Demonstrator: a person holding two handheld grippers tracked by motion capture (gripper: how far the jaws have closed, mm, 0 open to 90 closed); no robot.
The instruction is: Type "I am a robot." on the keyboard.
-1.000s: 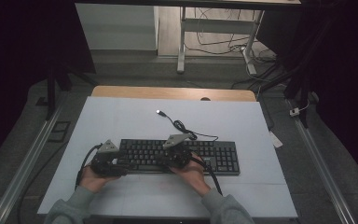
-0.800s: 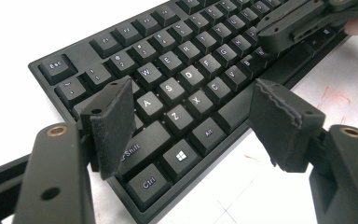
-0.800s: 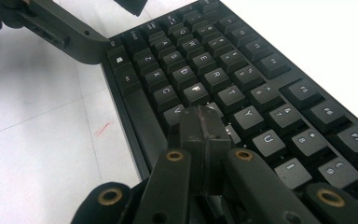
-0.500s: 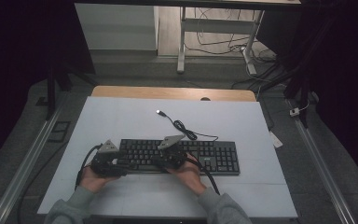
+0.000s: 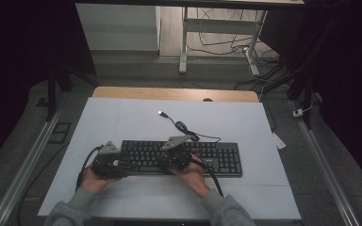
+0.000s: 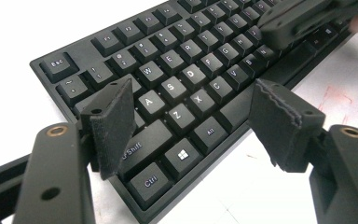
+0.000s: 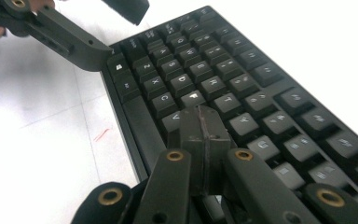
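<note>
— Black keyboard lies where it lay a second ago, on the near half of the white table, its long side running left to right. Do you see any change?

— Hardly any. My right gripper has edged a touch toward the left over the keys since the earlier picture; the left gripper has kept its place at the keyboard's left end.

— How are my hands set?

— Both forearms come in from the near edge, grey sleeves showing. In the left gripper view the left gripper hangs over the near left corner with its jaws wide apart, nothing between them; the Shift, Ctrl and Windows keys show under the gap. In the right gripper view the right gripper has its jaws pressed flat together, gripping nothing, the tip just over the letter keys near V and F. Whether it touches a key I cannot tell.

— Anything around?

— The keyboard's cable curls on the far side of the keyboard to a loose USB plug. It lies well apart from both grippers. Beyond the white top a wooden strip runs along the far edge.
</note>
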